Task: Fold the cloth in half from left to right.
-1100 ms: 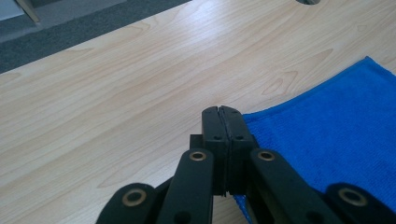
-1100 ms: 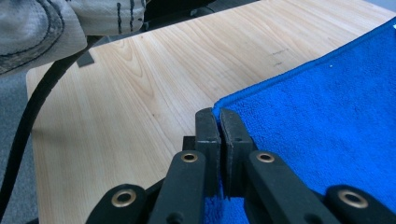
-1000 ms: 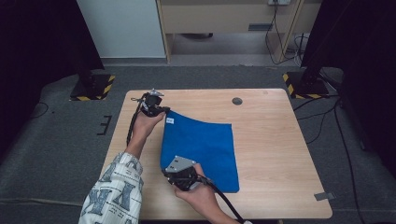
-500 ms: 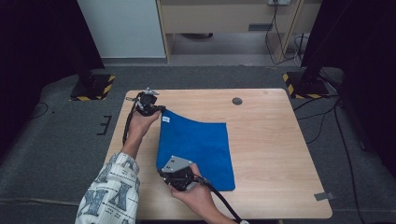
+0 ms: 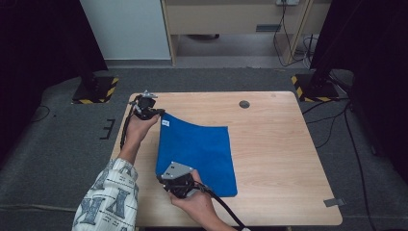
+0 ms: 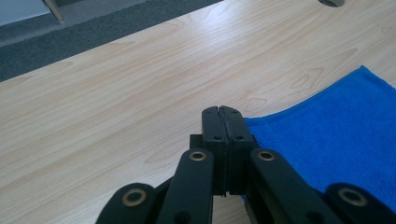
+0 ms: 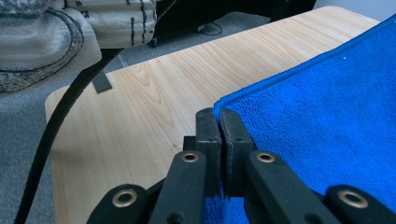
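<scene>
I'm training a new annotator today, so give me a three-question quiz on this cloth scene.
1. True or false: the blue cloth lies wholly flat on the table.
2. Which cloth corner does the left gripper pinch: A far left, B far right, C near right?
3. What does the right gripper clamp?

Key:
1. False: its far left corner is lifted.
2. A.
3. The cloth's near left corner.

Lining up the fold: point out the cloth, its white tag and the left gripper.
cloth [image 5: 202,149], high view, middle of the blue surface
tag [image 5: 165,123], high view, white label near far-left corner
left gripper [image 6: 220,113], left gripper view, shut jaw tips
</scene>
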